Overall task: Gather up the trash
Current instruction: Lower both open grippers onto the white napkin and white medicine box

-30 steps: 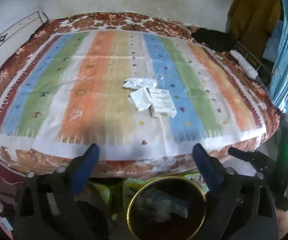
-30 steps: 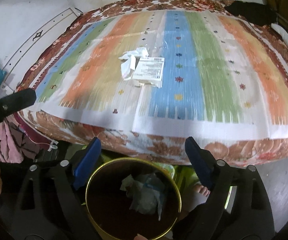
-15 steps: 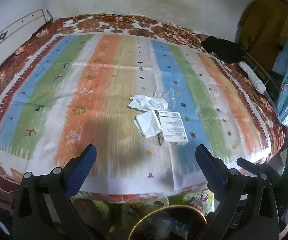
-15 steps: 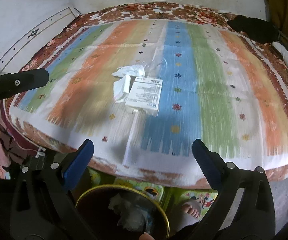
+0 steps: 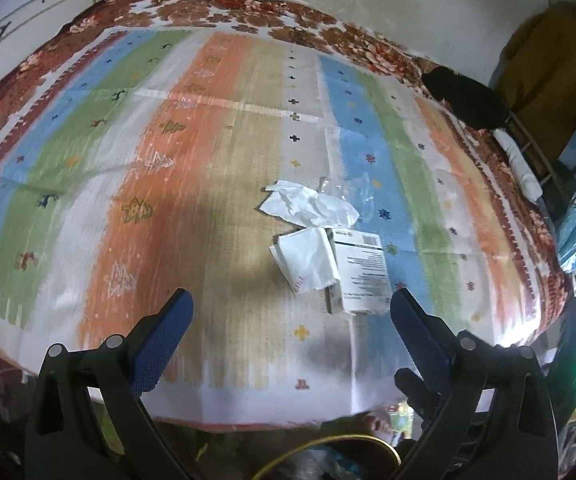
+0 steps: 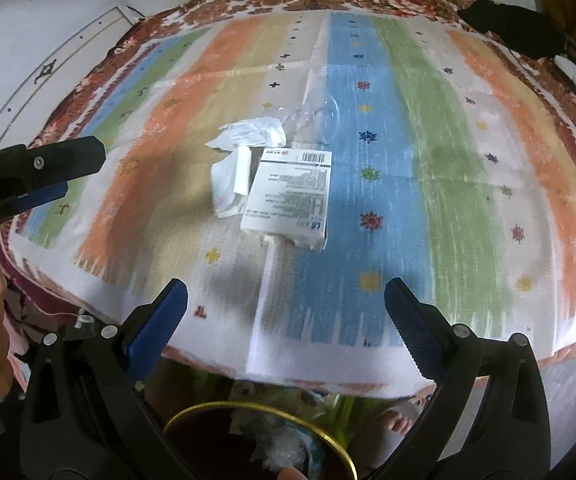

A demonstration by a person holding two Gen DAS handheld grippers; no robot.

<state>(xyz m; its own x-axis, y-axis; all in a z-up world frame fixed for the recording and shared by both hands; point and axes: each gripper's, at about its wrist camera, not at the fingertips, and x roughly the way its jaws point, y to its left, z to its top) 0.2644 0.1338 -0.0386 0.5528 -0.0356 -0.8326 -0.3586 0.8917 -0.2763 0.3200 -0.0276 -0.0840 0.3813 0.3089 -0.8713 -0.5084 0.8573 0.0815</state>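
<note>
Both grippers you hold hang over the near edge of the bed, angled down. Your left gripper (image 5: pixel 289 312) has its blue-padded jaws spread wide with nothing between them, and your right gripper (image 6: pixel 286 302) is just as wide and empty. On the striped mat (image 5: pixel 192 184) covering the bed, the trash lies bunched near the middle: a crumpled white tissue (image 5: pixel 311 208), a folded white paper (image 5: pixel 307 264) touching it on the near side, a flat printed white box (image 6: pixel 291 196) beside that paper, and a clear plastic wrapper (image 6: pixel 319 118) towards the far edge. Below the near edge sits a dark bin with a gold rim (image 6: pixel 339 452), already holding crumpled waste.
</note>
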